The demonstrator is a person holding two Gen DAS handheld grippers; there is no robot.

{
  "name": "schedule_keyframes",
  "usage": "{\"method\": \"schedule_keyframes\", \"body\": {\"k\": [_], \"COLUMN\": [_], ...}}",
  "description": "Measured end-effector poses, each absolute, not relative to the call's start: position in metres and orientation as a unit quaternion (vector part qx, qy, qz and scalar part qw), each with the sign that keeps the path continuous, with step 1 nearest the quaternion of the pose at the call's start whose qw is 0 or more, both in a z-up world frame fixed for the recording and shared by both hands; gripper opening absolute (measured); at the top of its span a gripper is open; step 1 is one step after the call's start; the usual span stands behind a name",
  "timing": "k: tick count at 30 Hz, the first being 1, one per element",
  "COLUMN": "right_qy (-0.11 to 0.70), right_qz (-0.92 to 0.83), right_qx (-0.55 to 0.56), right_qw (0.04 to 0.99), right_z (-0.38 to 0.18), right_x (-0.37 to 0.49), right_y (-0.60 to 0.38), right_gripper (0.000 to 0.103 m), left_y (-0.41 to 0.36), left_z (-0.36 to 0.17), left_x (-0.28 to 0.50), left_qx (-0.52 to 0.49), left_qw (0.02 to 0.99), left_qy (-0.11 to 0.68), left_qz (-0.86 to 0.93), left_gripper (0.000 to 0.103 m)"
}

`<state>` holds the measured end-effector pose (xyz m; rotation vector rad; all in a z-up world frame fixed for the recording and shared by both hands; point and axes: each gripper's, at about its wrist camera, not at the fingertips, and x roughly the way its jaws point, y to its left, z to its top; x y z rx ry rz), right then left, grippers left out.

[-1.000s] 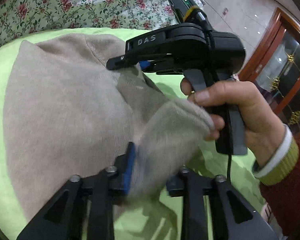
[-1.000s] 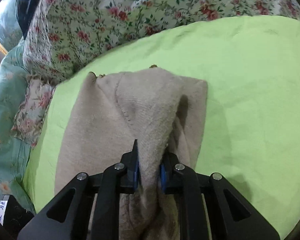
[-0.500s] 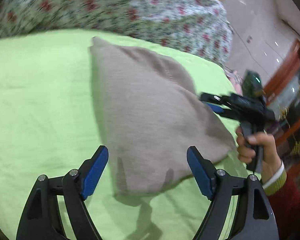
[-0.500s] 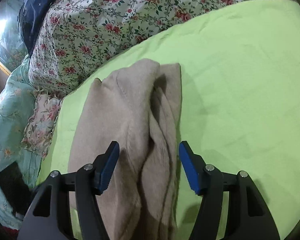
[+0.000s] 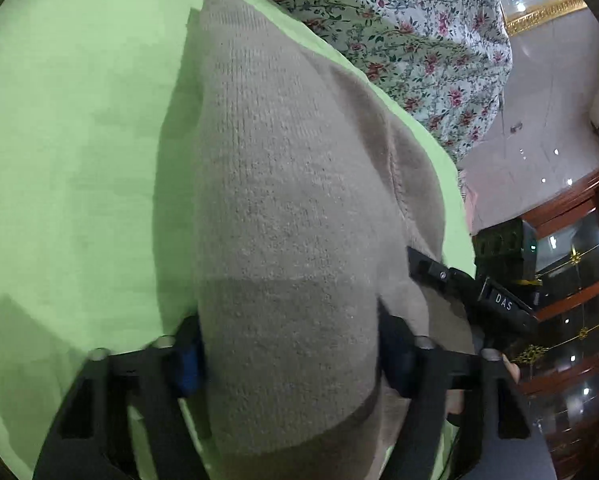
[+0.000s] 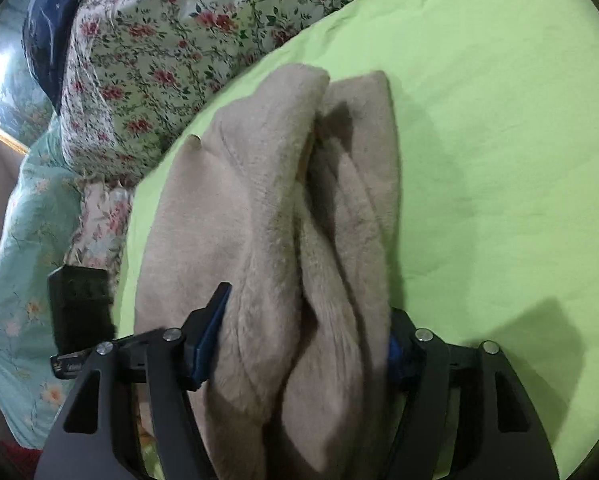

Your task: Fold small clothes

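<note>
Garment: a beige knit garment (image 5: 291,208), partly folded into a long bundle, lies on the green sheet (image 5: 79,120) of a bed, near the floral quilt (image 5: 399,28).
Left gripper (image 5: 289,354): jaws have just been closing, straddling the near end of the bundle; contact is blurred, likely a fresh hold for the next fold.
Right gripper (image 6: 299,346): jaws likewise closing, pressing the bunched folds on both sides.
Open room: bare sheet left of the garment in the left view; quilt edge close behind.
</note>
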<state>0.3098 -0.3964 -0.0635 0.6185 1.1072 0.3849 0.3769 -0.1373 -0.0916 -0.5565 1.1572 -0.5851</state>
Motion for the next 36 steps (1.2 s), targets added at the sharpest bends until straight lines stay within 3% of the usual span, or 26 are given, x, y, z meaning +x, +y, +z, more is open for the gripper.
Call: {"method": "schedule_keyframes", "body": {"k": [2, 5, 14, 22, 26, 30, 36], "right_qy": [0.508, 0.493, 0.482, 0.501, 0.52, 0.534, 0.511], "right_qz": [0.175, 0.189, 0.283, 0.318, 0.296, 0.289, 0.25], "right_qx": [0.299, 0.297, 0.287, 0.27, 0.269, 0.273, 0.198], "right_qw": [0.789, 0.796, 0.778, 0.758, 0.755, 0.746, 0.799], "right_z": [-0.057, -0.04, -0.025, -0.048, -0.068, -0.066, -0.028], "right_x": [0.305, 0.294, 0.263, 0.253, 0.254, 0.254, 0.254], "right_y": [-0.39, -0.371, -0.271, -0.188, -0.179, -0.187, -0.19], "right_gripper": [0.039, 0.036, 0.036, 0.036, 0.042, 0.05, 0.06], "left_y": [-0.135, -0.118, -0.015, 0.065, 0.087, 0.097, 0.12], "left_z": [-0.083, -0.06, -0.012, -0.035, -0.073, -0.068, -0.045], "left_x": [0.37, 0.346, 0.254, 0.205, 0.199, 0.19, 0.185], "left_qx": [-0.243, -0.234, -0.195, -0.209, -0.25, -0.254, -0.252], "left_qw": [0.772, 0.789, 0.833, 0.834, 0.811, 0.821, 0.849], "left_qy": [0.52, 0.499, 0.462, 0.472, 0.494, 0.48, 0.445], "left_qz": [-0.273, -0.274, -0.232, -0.194, -0.188, -0.175, -0.137], "left_gripper": [0.051, 0.048, 0.048, 0.05, 0.061, 0.072, 0.073]}}
